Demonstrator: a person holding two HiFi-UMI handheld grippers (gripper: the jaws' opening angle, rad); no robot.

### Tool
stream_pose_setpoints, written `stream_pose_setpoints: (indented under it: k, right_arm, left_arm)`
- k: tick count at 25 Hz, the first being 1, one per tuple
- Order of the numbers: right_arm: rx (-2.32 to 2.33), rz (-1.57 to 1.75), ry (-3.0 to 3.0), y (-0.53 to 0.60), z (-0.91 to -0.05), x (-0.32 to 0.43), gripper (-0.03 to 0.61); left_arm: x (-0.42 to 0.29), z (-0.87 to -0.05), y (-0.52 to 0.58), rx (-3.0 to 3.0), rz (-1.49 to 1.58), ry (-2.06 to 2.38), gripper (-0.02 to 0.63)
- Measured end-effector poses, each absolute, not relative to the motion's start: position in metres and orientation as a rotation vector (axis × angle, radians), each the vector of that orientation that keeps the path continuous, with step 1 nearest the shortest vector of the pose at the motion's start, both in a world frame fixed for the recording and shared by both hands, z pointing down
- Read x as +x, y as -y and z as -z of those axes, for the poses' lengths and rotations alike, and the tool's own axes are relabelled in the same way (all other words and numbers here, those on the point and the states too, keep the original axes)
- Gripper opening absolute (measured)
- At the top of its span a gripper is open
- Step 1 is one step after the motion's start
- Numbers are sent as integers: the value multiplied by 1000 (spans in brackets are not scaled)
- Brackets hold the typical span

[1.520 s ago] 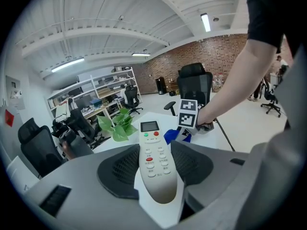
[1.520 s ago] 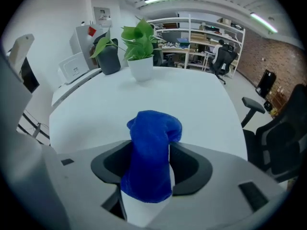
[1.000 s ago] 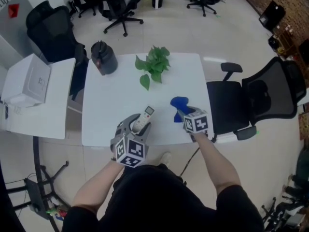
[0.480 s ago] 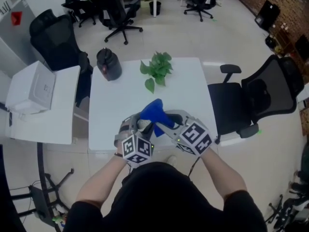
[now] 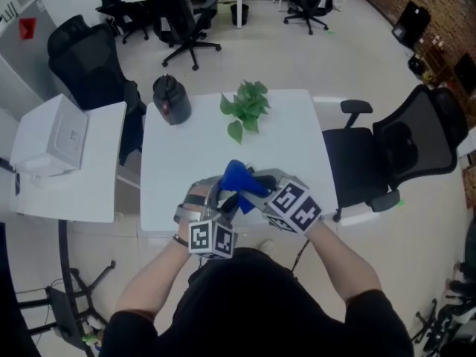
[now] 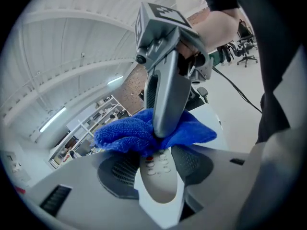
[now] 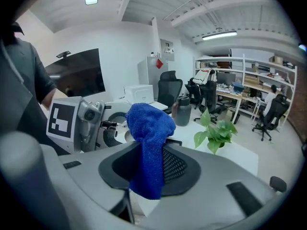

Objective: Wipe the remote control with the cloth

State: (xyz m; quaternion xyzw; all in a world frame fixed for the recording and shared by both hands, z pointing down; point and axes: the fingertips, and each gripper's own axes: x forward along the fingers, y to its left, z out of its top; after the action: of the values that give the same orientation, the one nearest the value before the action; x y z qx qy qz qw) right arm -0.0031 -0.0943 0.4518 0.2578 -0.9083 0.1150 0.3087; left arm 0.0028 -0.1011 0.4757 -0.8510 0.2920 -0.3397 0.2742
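Above the near edge of a white table (image 5: 178, 162), seen from the head view, two grippers are held close together by a person dressed in black. The left gripper (image 5: 217, 198) is closed on the remote control (image 6: 160, 176), which is white, with small pale buttons and one red button. In the left gripper view the remote control is gripped between the two jaws and points away from the camera, lifted clear of the table.

A blue cloth (image 5: 238, 177) is clamped in the right gripper (image 5: 253, 188). In the right gripper view the cloth (image 7: 148, 128) is pinched between narrow jaws that have just been closing further on it; one bunched end stands up above the jaws and the other hangs down below them. In the left gripper view the right gripper (image 6: 164, 128) comes down from above, and the cloth (image 6: 124, 135) is pressed onto the far end of the remote control, covering it there. The left gripper (image 7: 96, 123) is seen just beside the cloth in the right gripper view.

Farther back on the table, a green leafy plant (image 5: 249, 103) is seen near the middle and a dark jug (image 5: 171, 99) at the far left corner, both well apart from the grippers. A black office chair (image 5: 405, 151) stands to the right of the table, and a white box (image 5: 52, 136) rests on a second white surface to the left.
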Motion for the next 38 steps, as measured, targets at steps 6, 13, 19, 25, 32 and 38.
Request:
stream_pose_setpoints:
  k: [6,13,19,25,32,38]
  right_arm:
    - [861,-233,2321,114,-448,25,115]
    - [734,-91,2396,93,-422,-5,116]
    - [600,-106,2374,79,-437,-21,115]
    - [718,-137,2341,95,-437,10,117]
    - [858,-120,2354,112,-422,39,114]
    - [981,-153,2677,108,-380,45,114]
  left_arm:
    - [-1,-473,101,-2316,905,-793,209]
    - [-2,-476,106,-2368,939,-812,209]
    - [1,-469,99,-2327,922,-774,209]
    - [6,-460,87,-2332,857,-744,209]
    - [0,-457,88,-2437,808,-800,209]
    - [-27,-423,122,-3323,34,-1110,209]
